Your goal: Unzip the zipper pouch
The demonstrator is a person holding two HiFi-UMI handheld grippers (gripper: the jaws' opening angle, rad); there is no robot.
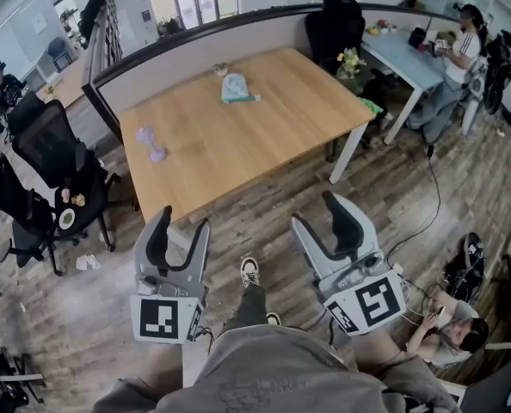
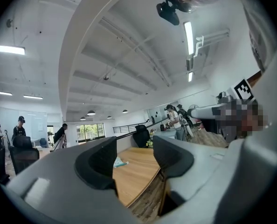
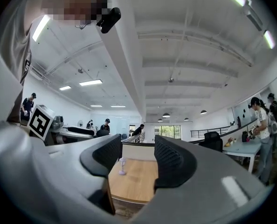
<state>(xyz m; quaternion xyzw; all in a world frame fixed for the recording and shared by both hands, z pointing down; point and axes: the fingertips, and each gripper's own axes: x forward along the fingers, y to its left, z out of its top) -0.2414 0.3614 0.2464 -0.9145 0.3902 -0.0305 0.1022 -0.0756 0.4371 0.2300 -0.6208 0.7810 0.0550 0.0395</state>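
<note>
Both the left gripper (image 1: 184,220) and right gripper (image 1: 316,209) hold their jaws wide apart, grasping nothing.

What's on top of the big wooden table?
On the wooden table lie a pale blue zipper pouch and a small purple dumbbell-like thing. A tiny item behind the pouch is unclear. The pouch's inside is hidden.

The pouch (image 1: 237,89) lies on the far middle of the table (image 1: 264,144), well apart from a small object (image 1: 150,144) near the table's left edge. A partition (image 1: 187,54) runs behind the table, a chair (image 1: 45,144) stands to its left, and a desk (image 1: 402,58) stands to its right rear. Before the table, over the floor (image 1: 264,222), the left gripper (image 1: 184,222) and right gripper (image 1: 317,209) are side by side, with a shoe (image 1: 249,271) between them.
</note>
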